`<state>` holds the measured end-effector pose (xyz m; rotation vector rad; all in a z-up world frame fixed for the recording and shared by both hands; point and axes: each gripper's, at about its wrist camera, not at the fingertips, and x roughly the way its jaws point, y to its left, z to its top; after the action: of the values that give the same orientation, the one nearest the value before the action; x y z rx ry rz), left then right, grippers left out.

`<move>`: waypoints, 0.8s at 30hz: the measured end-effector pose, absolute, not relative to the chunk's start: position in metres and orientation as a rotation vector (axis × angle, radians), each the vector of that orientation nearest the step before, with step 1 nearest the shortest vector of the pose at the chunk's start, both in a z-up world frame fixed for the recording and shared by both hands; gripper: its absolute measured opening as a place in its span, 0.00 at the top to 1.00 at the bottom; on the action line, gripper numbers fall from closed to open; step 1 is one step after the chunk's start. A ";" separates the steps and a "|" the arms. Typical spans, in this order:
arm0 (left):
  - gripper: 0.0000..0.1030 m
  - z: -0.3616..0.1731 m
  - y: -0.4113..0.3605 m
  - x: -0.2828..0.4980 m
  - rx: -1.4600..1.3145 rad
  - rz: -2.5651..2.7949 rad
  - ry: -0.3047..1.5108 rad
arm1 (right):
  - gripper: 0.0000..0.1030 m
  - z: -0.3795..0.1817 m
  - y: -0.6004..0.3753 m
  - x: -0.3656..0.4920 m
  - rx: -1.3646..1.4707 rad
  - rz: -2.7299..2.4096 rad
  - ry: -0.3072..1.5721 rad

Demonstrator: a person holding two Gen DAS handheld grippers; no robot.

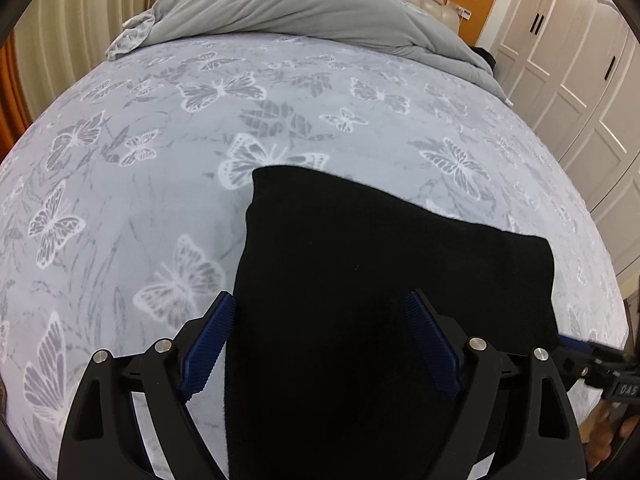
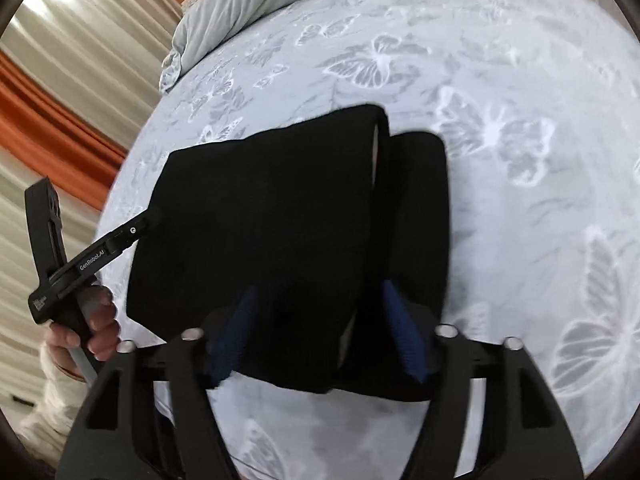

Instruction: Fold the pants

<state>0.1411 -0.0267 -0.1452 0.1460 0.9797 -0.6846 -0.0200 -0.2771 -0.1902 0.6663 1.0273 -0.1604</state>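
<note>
Black pants (image 1: 380, 272) lie folded in a thick stack on the butterfly-print bed sheet (image 1: 160, 140). My left gripper (image 1: 322, 308) is open, its blue pads straddling the near edge of the pants. In the right wrist view the folded pants (image 2: 280, 220) show stacked layers with a gap between the folds. My right gripper (image 2: 320, 300) is open, one blue pad on each side of the pants' near end. The left gripper (image 2: 154, 216) reaches into this view from the left, touching the pants' left edge. The right gripper (image 1: 568, 344) shows in the left view at the pants' right edge.
A grey duvet (image 1: 300, 4) is bunched at the head of the bed. White wardrobe doors (image 1: 580, 80) stand to the right. Cream and orange curtains (image 2: 60, 100) hang on the left. The bed sheet (image 2: 520, 160) spreads around the pants.
</note>
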 end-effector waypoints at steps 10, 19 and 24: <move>0.18 -0.145 -0.031 0.130 0.203 -0.688 0.937 | 0.85 -0.128 -0.244 -0.027 0.434 -0.208 0.826; 0.17 -0.158 -0.036 0.134 0.216 -0.672 0.999 | 0.70 -0.137 -0.278 -0.041 0.410 -0.390 0.843; 0.17 -0.158 -0.040 0.130 0.249 -0.654 0.960 | 0.68 -0.105 -0.278 -0.029 0.462 -0.289 0.695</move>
<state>0.1298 -0.0401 -0.1580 0.2492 0.9601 -0.6536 -0.0292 -0.2778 -0.1046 0.4621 0.6950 -0.2890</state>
